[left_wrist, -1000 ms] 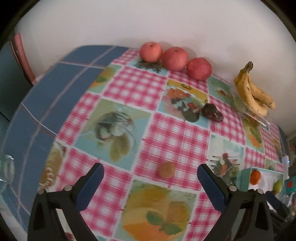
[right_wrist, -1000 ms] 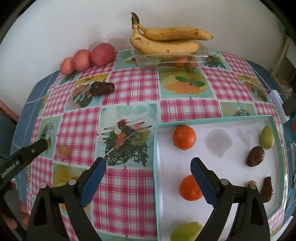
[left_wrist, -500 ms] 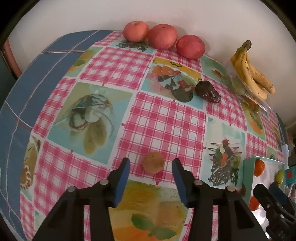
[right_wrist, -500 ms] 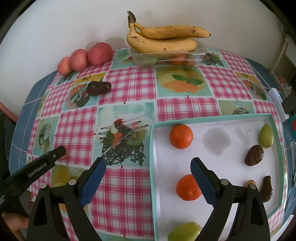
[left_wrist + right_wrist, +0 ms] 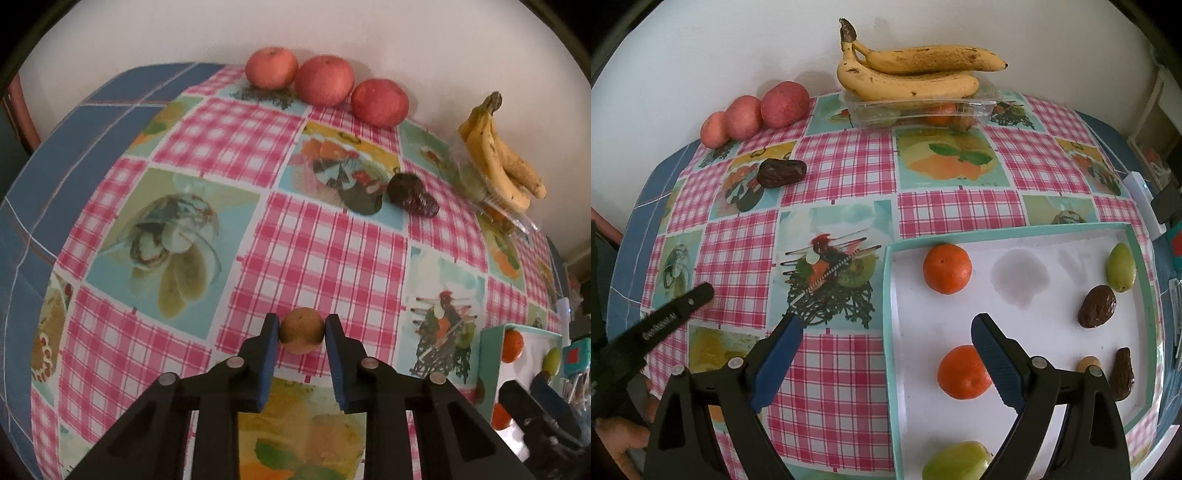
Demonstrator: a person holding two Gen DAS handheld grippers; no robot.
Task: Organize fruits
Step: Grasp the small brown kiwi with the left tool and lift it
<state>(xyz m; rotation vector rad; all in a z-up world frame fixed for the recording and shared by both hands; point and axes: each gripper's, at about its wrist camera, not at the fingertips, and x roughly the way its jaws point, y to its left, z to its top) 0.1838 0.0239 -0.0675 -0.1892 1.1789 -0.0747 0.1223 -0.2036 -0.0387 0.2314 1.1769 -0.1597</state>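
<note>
Item 1, step in hand: I have the left gripper (image 5: pixel 302 330) clamped on a small round brownish-yellow fruit (image 5: pixel 301 329), one blue pad on each side and both touching it. The fruit sits on a pink checked square of the tablecloth (image 5: pixel 325 258), toward the table's near edge. I cannot tell whether it has left the cloth yet. I judge this to be the pick-up stage of sorting one loose fruit.

Item 2, next move: lift straight up without squeezing harder, since the fruit is small and round and could roll out, then carry it right to the teal-rimmed tray (image 5: pixel 892 332) and set it on a bare white patch.

Item 3, poses: the left tool is low and angled down at the cloth, reaching forward from the near edge; a hand (image 5: pixel 620 439) shows at its rear in the right view. The right gripper (image 5: pixel 886 338) has its jaws wide apart, holding nothing, straddling the tray's left rim.

Item 4, tray contents, near to far: a green fruit (image 5: pixel 955 461), two oranges (image 5: pixel 964 371), a small tan fruit, two dark brown dates (image 5: pixel 1096 305), another green fruit.

Item 5, farther out: a loose dark date (image 5: pixel 412 197) mid-table; three red apples (image 5: pixel 324 85) along the far edge by the wall; bananas (image 5: pixel 912 74) atop a clear plastic box (image 5: pixel 919 109).
</note>
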